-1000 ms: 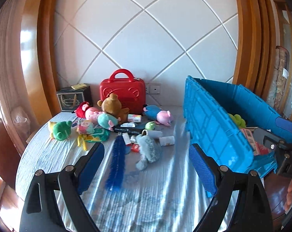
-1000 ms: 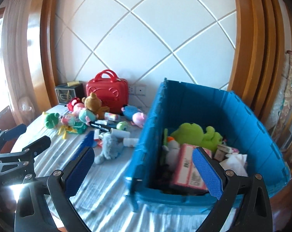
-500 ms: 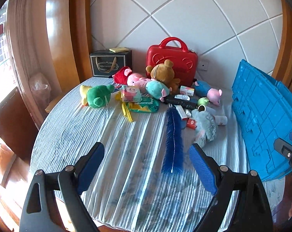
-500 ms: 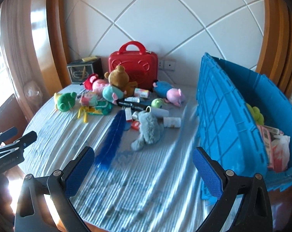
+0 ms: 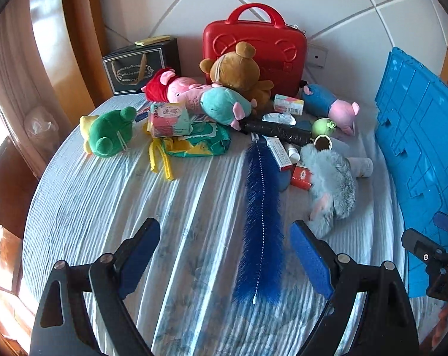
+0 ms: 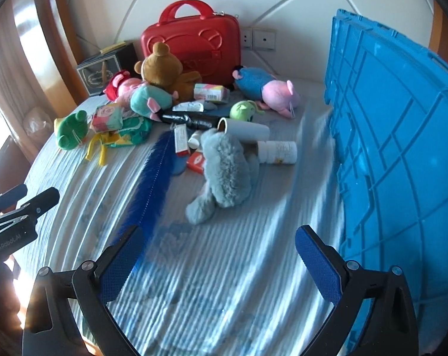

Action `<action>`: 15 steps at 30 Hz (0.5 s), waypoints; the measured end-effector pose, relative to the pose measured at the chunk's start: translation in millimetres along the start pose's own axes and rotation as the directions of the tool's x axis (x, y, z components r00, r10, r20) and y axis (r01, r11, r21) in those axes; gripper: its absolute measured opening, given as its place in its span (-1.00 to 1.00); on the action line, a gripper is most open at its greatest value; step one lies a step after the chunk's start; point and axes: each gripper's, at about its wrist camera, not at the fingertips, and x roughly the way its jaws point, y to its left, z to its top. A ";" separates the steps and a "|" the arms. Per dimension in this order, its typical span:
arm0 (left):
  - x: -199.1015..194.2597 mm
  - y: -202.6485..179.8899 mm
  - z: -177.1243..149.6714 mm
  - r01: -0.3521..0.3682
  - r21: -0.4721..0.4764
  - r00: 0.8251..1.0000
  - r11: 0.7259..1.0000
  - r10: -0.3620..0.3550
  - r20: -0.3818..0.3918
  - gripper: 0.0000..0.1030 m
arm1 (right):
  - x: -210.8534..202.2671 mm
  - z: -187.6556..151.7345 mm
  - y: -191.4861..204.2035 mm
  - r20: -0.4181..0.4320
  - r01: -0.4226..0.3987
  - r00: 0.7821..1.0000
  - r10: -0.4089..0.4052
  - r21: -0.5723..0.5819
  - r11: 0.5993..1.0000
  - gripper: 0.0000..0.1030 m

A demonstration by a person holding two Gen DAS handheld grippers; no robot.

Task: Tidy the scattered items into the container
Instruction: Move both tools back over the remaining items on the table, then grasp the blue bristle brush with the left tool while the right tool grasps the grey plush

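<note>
Both tools have their jaws wide apart and hold nothing: the left gripper (image 5: 225,253) is above the long dark-blue fluffy brush (image 5: 262,222), and the right gripper (image 6: 218,256) faces the grey furry plush toy (image 6: 224,175). The big blue plastic crate (image 6: 396,148) stands at the right on the striped tablecloth (image 6: 224,281).

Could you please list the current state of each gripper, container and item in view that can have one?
Left gripper: open, empty.
Right gripper: open, empty.
Blue plastic crate: standing on the table, interior hidden.
Red hard-shell case: closed, upright.
White pill bottle: lying on its side.
Grey cardboard tube: lying down, end open.
Grey furry plush: lying on the cloth.
</note>
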 end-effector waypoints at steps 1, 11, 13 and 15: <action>13.4 -5.0 4.3 0.009 0.017 1.000 1.000 -0.008 -0.010 0.75 | 9.0 3.1 -1.3 -0.009 0.005 1.000 -0.005 0.001 1.000 0.99; 150.2 -46.2 31.3 0.082 0.103 0.990 0.991 -0.069 -0.120 0.74 | 124.9 41.0 -9.6 -0.052 0.058 0.997 -0.057 0.024 0.998 0.99; 172.0 -49.6 31.5 0.086 0.104 0.987 0.991 -0.070 -0.146 0.74 | 148.6 47.1 -11.7 -0.053 0.065 0.997 -0.063 0.023 0.998 0.99; 189.8 -51.4 30.6 0.089 0.105 0.983 0.990 -0.070 -0.169 0.74 | 170.6 51.1 -13.5 -0.072 0.053 0.996 -0.051 0.029 0.998 0.99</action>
